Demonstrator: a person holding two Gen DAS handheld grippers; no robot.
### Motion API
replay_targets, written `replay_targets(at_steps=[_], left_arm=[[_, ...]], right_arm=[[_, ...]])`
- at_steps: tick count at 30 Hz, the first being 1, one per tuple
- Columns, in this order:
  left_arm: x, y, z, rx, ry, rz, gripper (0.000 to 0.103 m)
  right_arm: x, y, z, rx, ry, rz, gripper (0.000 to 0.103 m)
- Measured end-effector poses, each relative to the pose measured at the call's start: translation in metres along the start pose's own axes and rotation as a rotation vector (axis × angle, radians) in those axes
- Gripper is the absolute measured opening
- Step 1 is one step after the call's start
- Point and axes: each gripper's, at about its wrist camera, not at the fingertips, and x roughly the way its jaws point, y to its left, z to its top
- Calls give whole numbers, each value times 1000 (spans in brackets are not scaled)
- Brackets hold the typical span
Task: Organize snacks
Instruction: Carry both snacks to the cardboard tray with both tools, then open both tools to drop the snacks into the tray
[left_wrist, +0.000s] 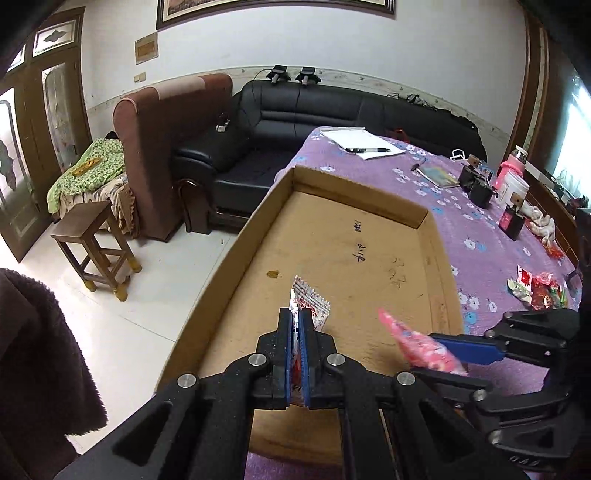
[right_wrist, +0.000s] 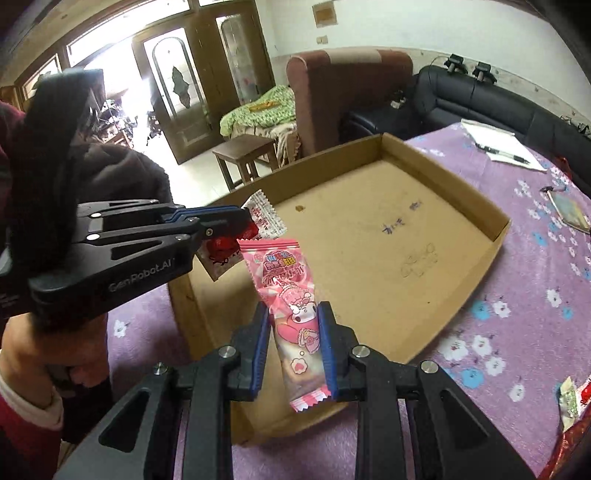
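Item 1, cardboard tray (right_wrist: 461, 206): shallow, open-topped, lying flat on the purple floral tablecloth (right_wrist: 524, 295); we take it as our landmark. Its floor is bare apart from pen marks and a small stain; no snack lies in it yet.

Item 2, left gripper (left_wrist: 295, 325): our fingers pressed together, pinching a white-and-red snack packet (left_wrist: 310, 299) by one end. The packet stands up past the fingertips, long axis roughly in line with the fingers, hanging over the tray's near left corner.

Item 3, right gripper (right_wrist: 295, 332): fingers pinching a pink snack bar wrapper (right_wrist: 284, 280) across its width, near its lower end. The wrapper's long axis runs forward from the fingers and leans left, its free end over the tray's near edge, just beside the left gripper's packet but apart from it.

Item 4, loose snacks (left_wrist: 535, 290): a small heap of red and green wrappers on the cloth, right of the tray, outside it.

Item 5, notepad with pen (left_wrist: 364, 146): beyond the tray's far edge, not part of our task.

Judgement: both held snacks already lie above the tray's near end, so we reckon release is the coming step. The two hang close together; we judge that setting them down apart, long axes parallel, would keep them orderly
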Motion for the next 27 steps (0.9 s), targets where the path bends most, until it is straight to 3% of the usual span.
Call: replay_targets(at_steps=[18, 21, 23, 24, 25, 27], left_arm=[[16, 3, 0, -1, 38, 25, 6], [18, 2, 0, -2, 46, 36, 10], [18, 1, 1, -4, 46, 39, 29], [18, 1, 1, -6, 44, 44, 56], [16, 0, 1, -4, 31, 48, 72], [10, -2, 2, -2, 7, 51, 75]], right_arm=[[17, -6, -3, -14, 45, -44, 27], [13, -7, -2, -13, 36, -58, 33], [7, -7, -1, -19, 25, -67, 42], [5, -8, 0, -20, 20, -71, 48], [0, -7, 0, -23, 9, -79, 58], [-9, -8, 0, -29, -10, -103, 62]])
